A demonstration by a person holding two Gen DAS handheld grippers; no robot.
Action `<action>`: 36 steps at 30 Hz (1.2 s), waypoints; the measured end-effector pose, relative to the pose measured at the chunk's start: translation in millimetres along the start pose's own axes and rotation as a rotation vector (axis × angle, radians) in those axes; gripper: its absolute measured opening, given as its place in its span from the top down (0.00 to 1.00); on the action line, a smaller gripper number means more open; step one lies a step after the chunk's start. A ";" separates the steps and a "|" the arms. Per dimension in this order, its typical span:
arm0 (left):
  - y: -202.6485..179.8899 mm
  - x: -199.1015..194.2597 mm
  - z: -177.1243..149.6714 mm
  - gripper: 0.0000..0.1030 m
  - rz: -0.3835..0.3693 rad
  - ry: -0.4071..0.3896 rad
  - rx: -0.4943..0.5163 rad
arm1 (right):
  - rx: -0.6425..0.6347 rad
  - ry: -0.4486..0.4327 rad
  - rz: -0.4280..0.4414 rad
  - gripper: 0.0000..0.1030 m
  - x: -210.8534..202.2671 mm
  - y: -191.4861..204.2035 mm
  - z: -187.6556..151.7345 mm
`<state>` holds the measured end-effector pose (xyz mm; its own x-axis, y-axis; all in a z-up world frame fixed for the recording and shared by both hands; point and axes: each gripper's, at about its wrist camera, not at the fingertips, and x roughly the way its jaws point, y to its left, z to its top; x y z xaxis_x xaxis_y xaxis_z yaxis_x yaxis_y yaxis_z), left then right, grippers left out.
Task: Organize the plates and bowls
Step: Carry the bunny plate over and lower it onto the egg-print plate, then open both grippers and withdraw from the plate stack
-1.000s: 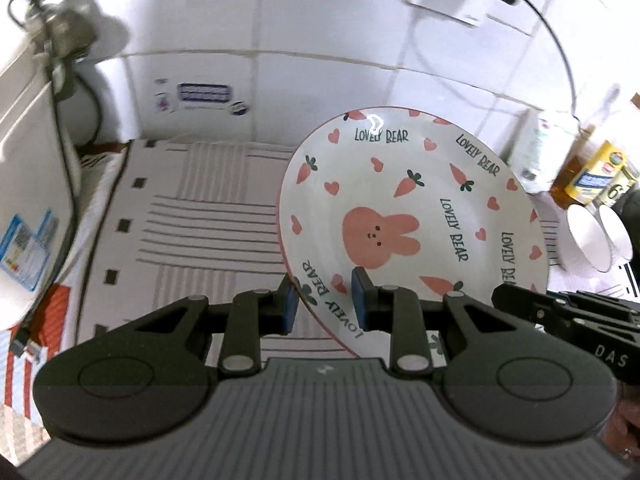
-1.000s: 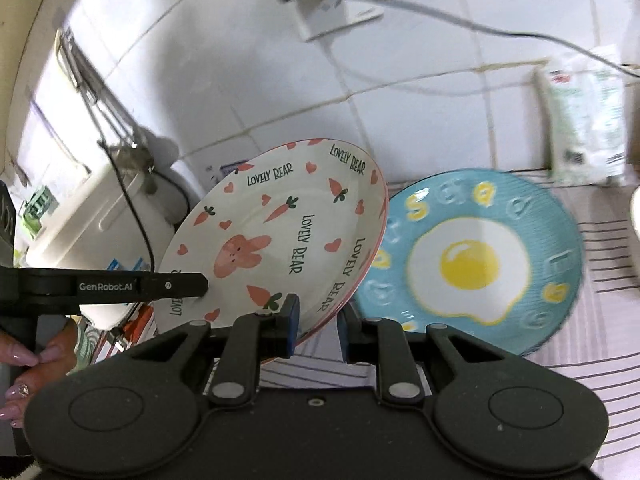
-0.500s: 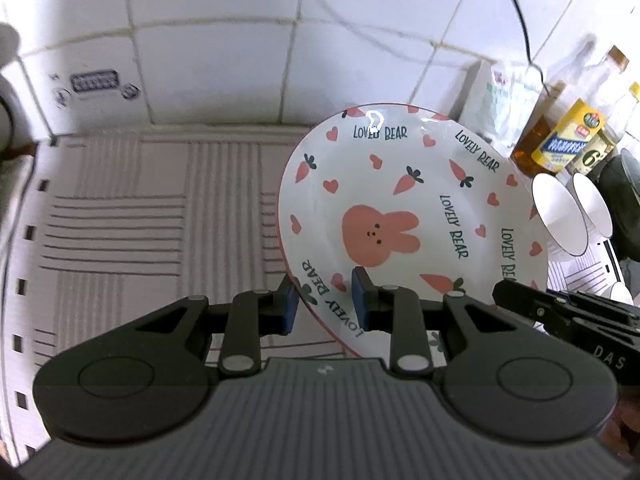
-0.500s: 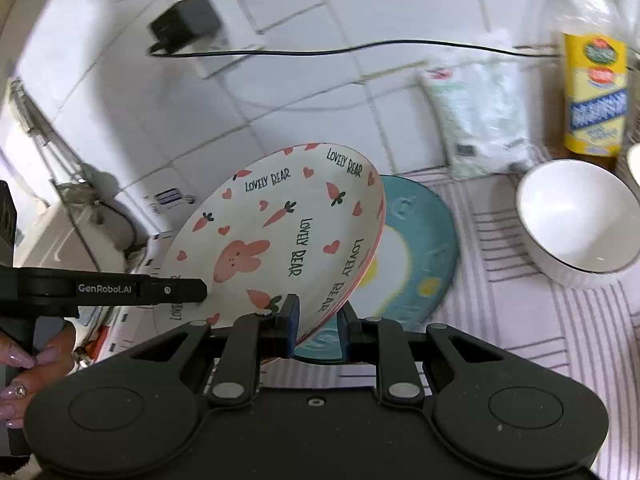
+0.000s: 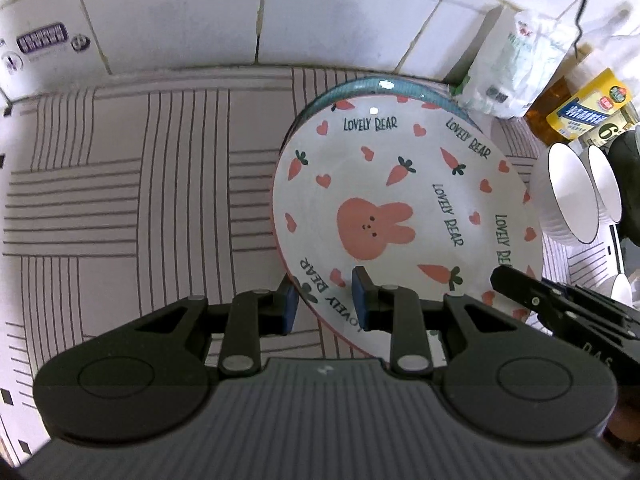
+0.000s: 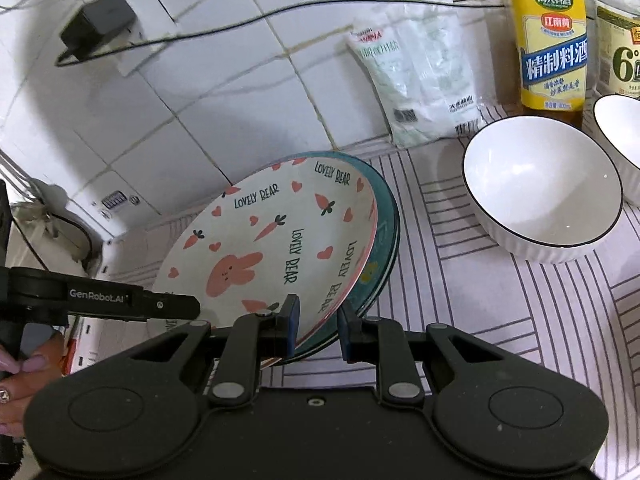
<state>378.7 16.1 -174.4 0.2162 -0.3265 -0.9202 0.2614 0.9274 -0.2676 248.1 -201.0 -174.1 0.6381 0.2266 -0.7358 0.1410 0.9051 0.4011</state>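
Observation:
A white bunny plate point(image 5: 400, 208) with carrots and hearts sits over a teal plate point(image 5: 384, 85), whose rim shows behind it. My left gripper point(image 5: 323, 300) is shut on the bunny plate's near rim. My right gripper point(image 6: 318, 322) is shut on its other edge; the bunny plate point(image 6: 272, 256) lies tilted over the teal plate point(image 6: 386, 248). Two white bowls point(image 6: 540, 184) stand to the right on the striped mat point(image 5: 120, 200).
A white packet point(image 6: 416, 80) and two bottles point(image 6: 554, 40) stand against the tiled wall. A charger and cable point(image 6: 96, 24) hang on the wall. The bowls point(image 5: 572, 196) are close to the plates' right side.
Both grippers carried the bunny plate to the right and lowered it onto the teal plate. The bowls and bottles have come into closer view.

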 end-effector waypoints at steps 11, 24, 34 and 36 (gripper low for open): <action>-10.8 -1.2 8.6 0.73 0.045 0.035 0.045 | -0.070 0.111 -0.099 0.74 8.5 18.0 17.3; -21.7 2.6 8.8 0.73 0.103 0.058 0.047 | -0.098 0.156 -0.255 0.66 17.2 35.7 14.6; -28.4 1.4 6.6 0.74 0.144 0.071 0.064 | -0.230 0.082 -0.301 0.63 22.7 43.1 6.3; -32.1 -2.4 3.7 0.75 0.163 0.057 0.081 | -0.270 0.044 -0.298 0.63 18.7 44.2 1.0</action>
<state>373.3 -13.6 -162.5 0.2086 -0.1599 -0.9648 0.3029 0.9486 -0.0917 267.1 -157.2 -169.5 0.5653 -0.0496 -0.8234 0.1067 0.9942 0.0133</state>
